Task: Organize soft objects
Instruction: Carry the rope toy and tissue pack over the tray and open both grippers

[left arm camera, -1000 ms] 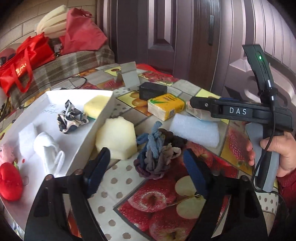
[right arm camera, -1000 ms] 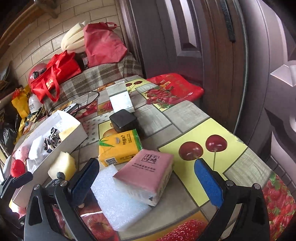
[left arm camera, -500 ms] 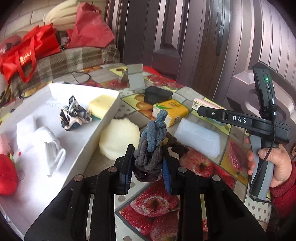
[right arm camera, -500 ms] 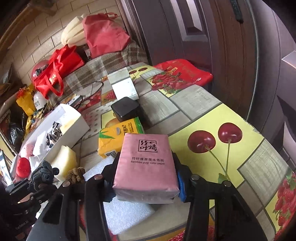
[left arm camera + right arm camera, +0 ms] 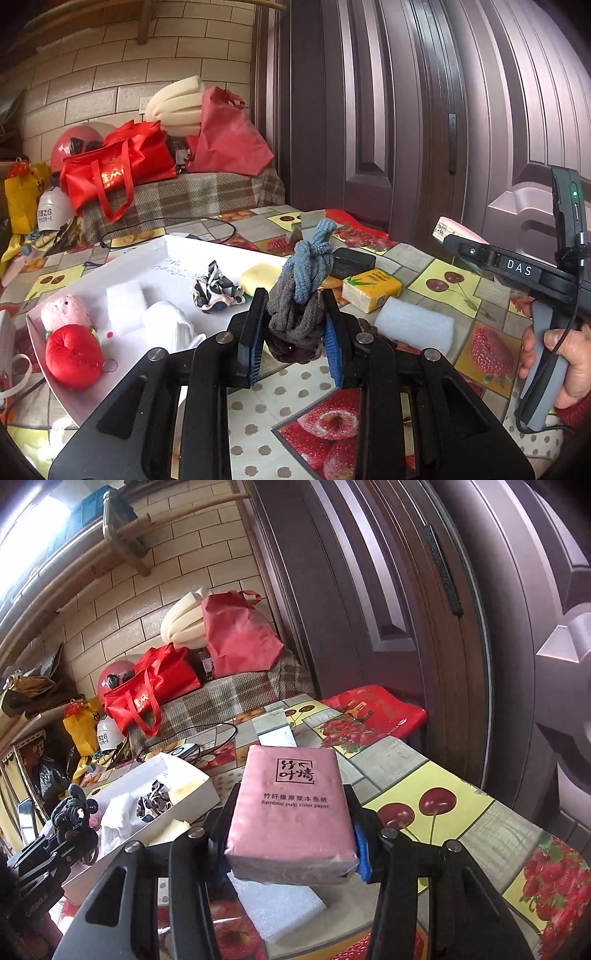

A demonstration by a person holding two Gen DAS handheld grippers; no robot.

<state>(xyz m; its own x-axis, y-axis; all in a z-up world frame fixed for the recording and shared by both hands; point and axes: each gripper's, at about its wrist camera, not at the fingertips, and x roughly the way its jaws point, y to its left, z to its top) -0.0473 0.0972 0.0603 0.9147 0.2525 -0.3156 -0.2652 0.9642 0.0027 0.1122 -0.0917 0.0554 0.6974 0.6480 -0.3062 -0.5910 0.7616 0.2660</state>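
Observation:
My left gripper (image 5: 295,328) is shut on a knotted bundle of blue, grey and brown socks (image 5: 303,291), held above the table beside the white tray (image 5: 140,266). The tray holds a red plush (image 5: 74,356), a pink plush (image 5: 64,312), white foam, a white mask, a black-and-white scrunchie (image 5: 216,291) and a yellow sponge (image 5: 260,275). My right gripper (image 5: 291,830) is shut on a pink tissue pack (image 5: 291,805), lifted above the table; it also shows in the left wrist view (image 5: 448,229). The white tray shows in the right wrist view (image 5: 192,790).
A yellow tissue pack (image 5: 371,290), a white foam block (image 5: 415,325) and a black box (image 5: 351,260) lie on the fruit-print tablecloth right of the tray. Red bags (image 5: 118,173) sit on a checked couch behind. A dark door (image 5: 406,110) stands at the right.
Both grippers closed from open: the left on the sock bundle, the right on the pink tissue pack. Both have since lifted their loads off the table.

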